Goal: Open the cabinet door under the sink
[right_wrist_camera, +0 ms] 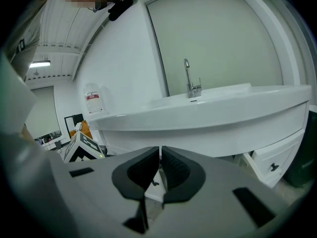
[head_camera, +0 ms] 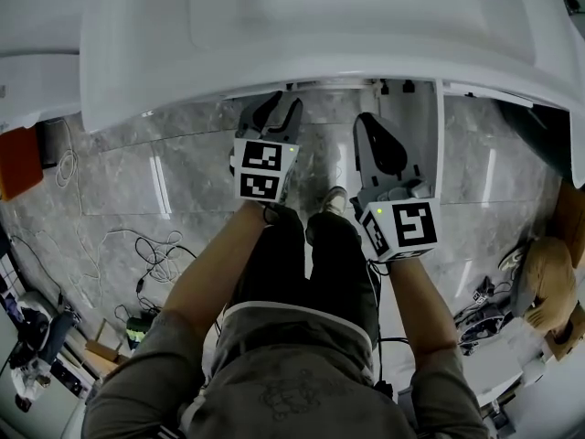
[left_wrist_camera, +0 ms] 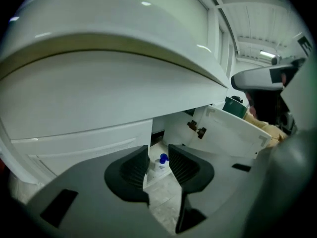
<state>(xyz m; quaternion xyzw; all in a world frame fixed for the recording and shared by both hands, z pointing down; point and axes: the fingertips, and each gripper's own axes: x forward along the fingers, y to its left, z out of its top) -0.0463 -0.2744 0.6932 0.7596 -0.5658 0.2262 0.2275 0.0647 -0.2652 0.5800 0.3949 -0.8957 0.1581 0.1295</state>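
The white sink point(head_camera: 320, 26) overhangs the cabinet beneath it. In the left gripper view the right cabinet door point(left_wrist_camera: 233, 133) stands swung open, hinges showing, while the left door point(left_wrist_camera: 84, 145) is closed. Inside the cabinet stands a white bottle with a blue cap point(left_wrist_camera: 161, 163), seen through the gap of my left gripper point(left_wrist_camera: 158, 157), which is open and empty. My left gripper point(head_camera: 274, 108) and right gripper point(head_camera: 370, 126) hover side by side under the sink's front rim. The right gripper point(right_wrist_camera: 160, 155) is shut with nothing in it. The open door's edge point(head_camera: 440, 144) lies just right of it.
A faucet point(right_wrist_camera: 189, 81) rises from the sink point(right_wrist_camera: 208, 110). A white drawer with a dark knob point(right_wrist_camera: 277, 157) sits to the right. Loose cables point(head_camera: 151, 250) trail over the marble floor at left. An orange box point(head_camera: 18, 158) and a brown bag point(head_camera: 548, 277) flank the space.
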